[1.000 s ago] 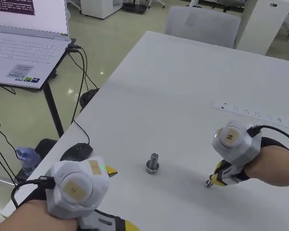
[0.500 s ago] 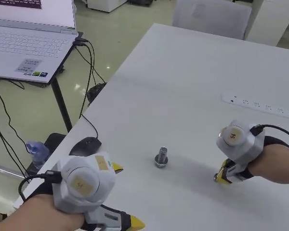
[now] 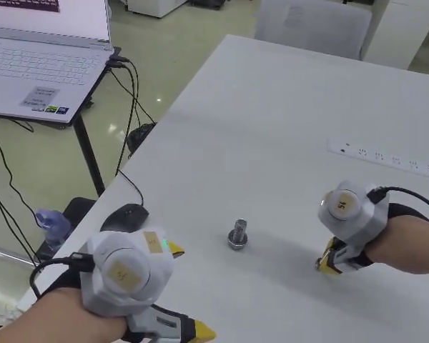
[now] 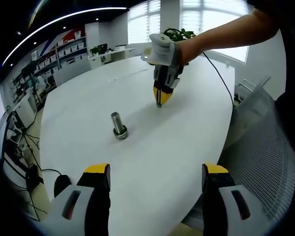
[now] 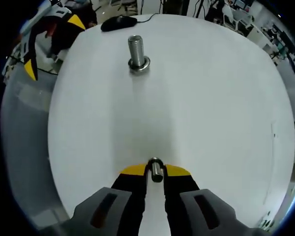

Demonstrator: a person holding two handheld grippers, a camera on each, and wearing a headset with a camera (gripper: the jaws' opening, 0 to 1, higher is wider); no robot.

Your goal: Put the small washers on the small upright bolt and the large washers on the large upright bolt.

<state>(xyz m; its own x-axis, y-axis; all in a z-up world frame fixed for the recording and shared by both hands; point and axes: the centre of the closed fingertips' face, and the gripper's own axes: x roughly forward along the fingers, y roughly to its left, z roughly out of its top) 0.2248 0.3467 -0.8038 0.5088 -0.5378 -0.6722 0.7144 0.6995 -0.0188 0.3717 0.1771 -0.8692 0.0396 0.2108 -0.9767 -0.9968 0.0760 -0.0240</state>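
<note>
Metal shows between the right tongs [image 5: 156, 172]: they pinch a short stub [image 5: 156, 167], seemingly the small bolt, low over the white surface [image 5: 216, 98]. Straight ahead along their line, well apart, the large bolt [image 5: 136, 48] stands upright, axis vertical. Beyond it the left tongs [image 4: 156, 170] gape wide, holding nothing.

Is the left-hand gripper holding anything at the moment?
No, the left gripper is open, with nothing but bare white table between its yellow-tipped jaws.

Bolts — 2: large upright bolt [image 3: 237, 234], small bolt [image 5: 156, 170]. Grippers — 2: left gripper [image 4: 155, 169], right gripper [image 3: 327, 263]. Laptop [image 3: 36, 64], mouse [image 3: 125, 216], power strip [image 3: 386, 158]: one each.
</note>
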